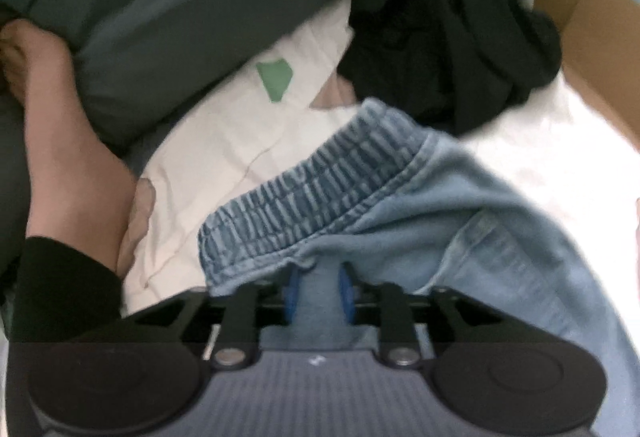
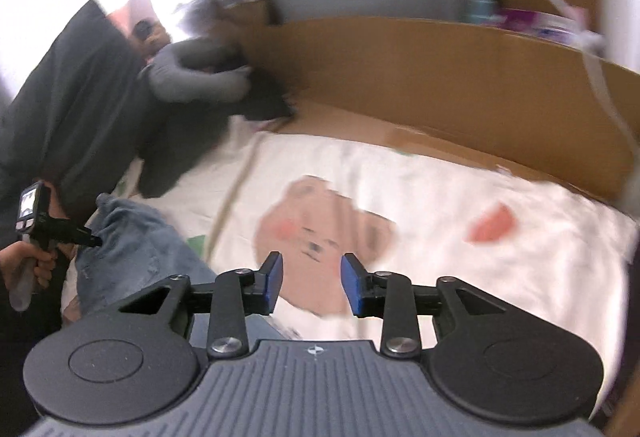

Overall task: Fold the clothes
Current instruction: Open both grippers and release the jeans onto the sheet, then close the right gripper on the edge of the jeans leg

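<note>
- Jeans (image 1: 400,197) lie centre frame in left view on white sheet (image 1: 240,141), pinched by left gripper (image 1: 318,291).
- Right gripper (image 2: 310,283) held with fingers spread, empty, above sheet.
- Dark clothes (image 1: 452,37) heaped at upper right.

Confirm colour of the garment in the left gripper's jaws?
Light blue denim, ribbed elastic waistband slightly darker. Clearest in the left wrist view.

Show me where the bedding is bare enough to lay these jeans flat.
Freest: the white printed sheet ahead of the open right gripper, bordered by the cardboard wall behind. Crowded: the left side, where the jeans clamped in the left gripper bunch beside the dark clothes pile.
</note>
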